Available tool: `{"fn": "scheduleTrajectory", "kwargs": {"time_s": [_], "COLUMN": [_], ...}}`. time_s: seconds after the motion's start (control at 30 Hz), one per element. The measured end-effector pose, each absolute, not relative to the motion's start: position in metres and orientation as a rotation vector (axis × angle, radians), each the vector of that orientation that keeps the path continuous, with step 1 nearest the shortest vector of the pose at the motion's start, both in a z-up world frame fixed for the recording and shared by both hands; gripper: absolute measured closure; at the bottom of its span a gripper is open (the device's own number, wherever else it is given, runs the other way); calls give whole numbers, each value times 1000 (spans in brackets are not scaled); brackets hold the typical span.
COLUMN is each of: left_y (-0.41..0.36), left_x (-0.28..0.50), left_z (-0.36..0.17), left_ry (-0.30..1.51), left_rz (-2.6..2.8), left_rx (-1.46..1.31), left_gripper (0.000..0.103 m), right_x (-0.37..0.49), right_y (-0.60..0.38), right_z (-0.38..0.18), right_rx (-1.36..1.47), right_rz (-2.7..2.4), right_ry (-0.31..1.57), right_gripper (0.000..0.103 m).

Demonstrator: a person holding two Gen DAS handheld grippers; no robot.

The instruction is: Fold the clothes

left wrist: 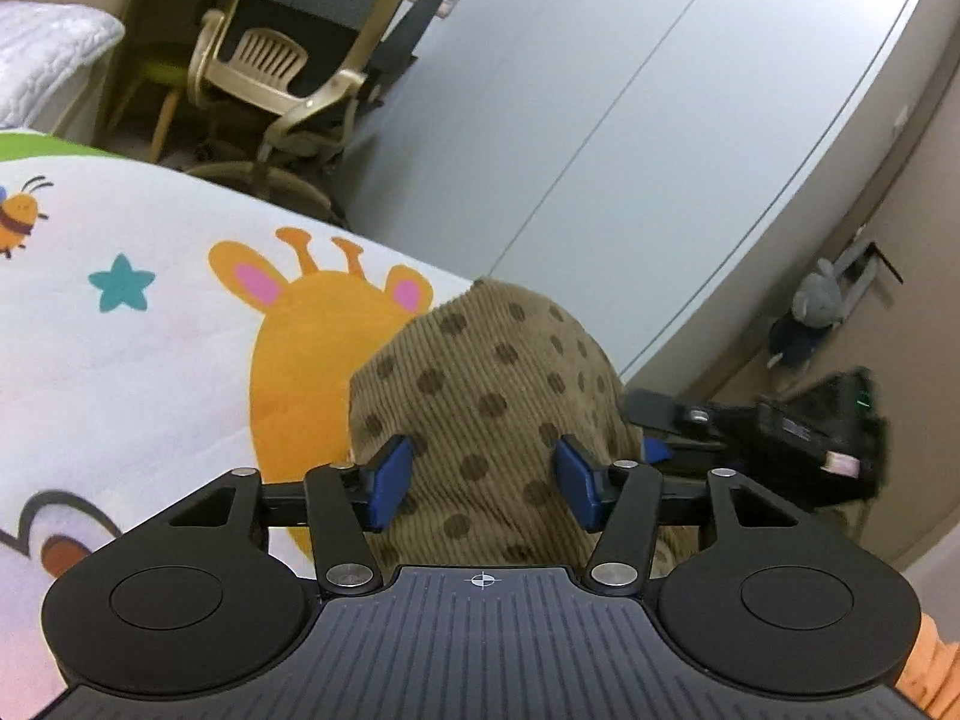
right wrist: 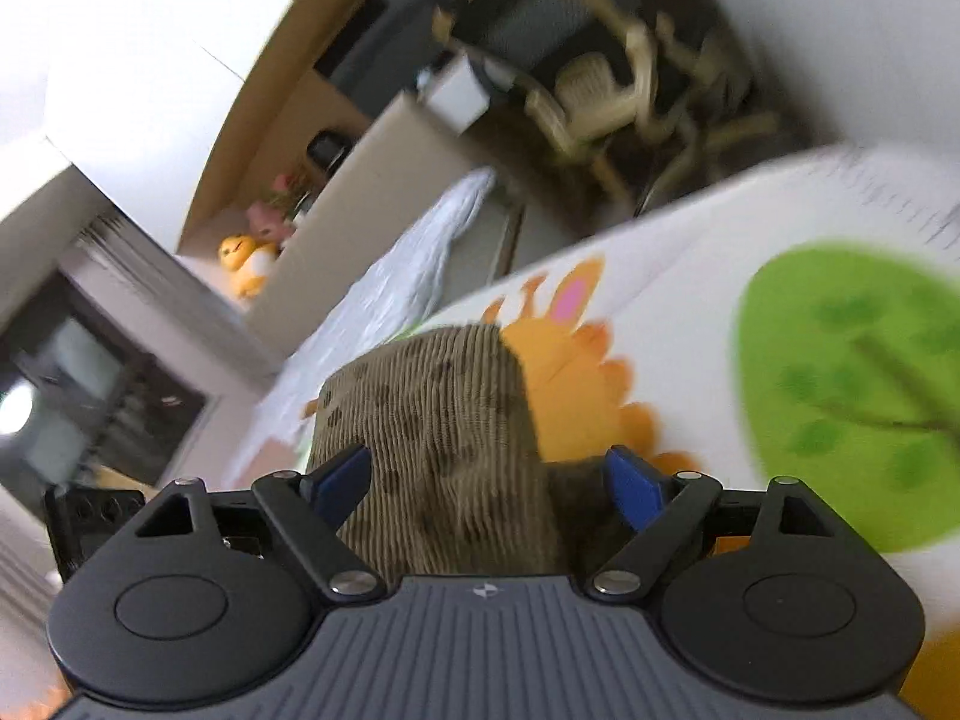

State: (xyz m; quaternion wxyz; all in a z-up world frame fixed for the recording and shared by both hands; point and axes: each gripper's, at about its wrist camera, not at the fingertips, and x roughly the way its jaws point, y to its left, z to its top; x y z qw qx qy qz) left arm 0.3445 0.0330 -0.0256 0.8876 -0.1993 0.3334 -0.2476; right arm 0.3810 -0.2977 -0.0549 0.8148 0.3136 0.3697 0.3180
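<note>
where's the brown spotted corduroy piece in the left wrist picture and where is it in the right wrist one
Left wrist: the brown spotted corduroy garment fills the lower centre, bunched between the left gripper pads.
Right wrist: it sits lower centre, slightly left, blurred, between the right gripper pads.
Shared landmark: the orange giraffe print on the white sheet, left of the garment in the left view, right of it in the right view.

Both tools (left wrist: 483, 483) (right wrist: 486, 489) agape

One spotted corduroy garment (left wrist: 486, 396), two tongs (left wrist: 485, 483) (right wrist: 489, 486), one cartoon-print sheet (left wrist: 138, 360), one beige chair (left wrist: 270, 72).
</note>
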Motion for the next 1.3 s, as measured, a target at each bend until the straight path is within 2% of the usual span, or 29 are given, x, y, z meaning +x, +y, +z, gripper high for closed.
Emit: {"fn": "scheduleTrajectory", "kwargs": {"time_s": [0.1,0.17,0.3,0.4,0.47,0.57,0.7,0.83,0.97,1.13,1.23,1.3], "left_y": [30,25,1,-28,-45,-61,-78,-87,-92,-100,-96,-86], "left_x": [347,346,341,336,329,316,303,300,294,289,284,282], "left_z": [-23,-21,-15,-14,-14,-17,-25,-25,-28,-30,-30,-27], "left_ry": [692,693,692,672,654,644,631,620,602,590,586,600], "left_rz": [-509,-523,-600,-624,-629,-653,-647,-630,-627,-619,-615,-621], "left_rx": [-399,-382,-324,-206,-123,-41,81,131,170,212,238,226], "left_gripper": [52,57,57,56,56,55,50,46,34,22,17,14], "right_x": [385,374,330,299,288,279,272,262,249,277,309,330], "right_y": [-274,-274,-292,-306,-314,-321,-327,-332,-338,-291,-240,-223], "right_z": [-60,-49,-20,-7,-17,-48,-70,-47,7,50,47,23], "right_rx": [619,613,646,601,587,605,646,494,357,152,-22,-105], "right_rz": [709,725,815,790,717,610,555,463,420,457,499,431], "right_ry": [835,808,739,702,748,863,877,800,576,437,474,551], "right_gripper": [19,24,29,29,31,45,51,49,37,36,35,34]}}
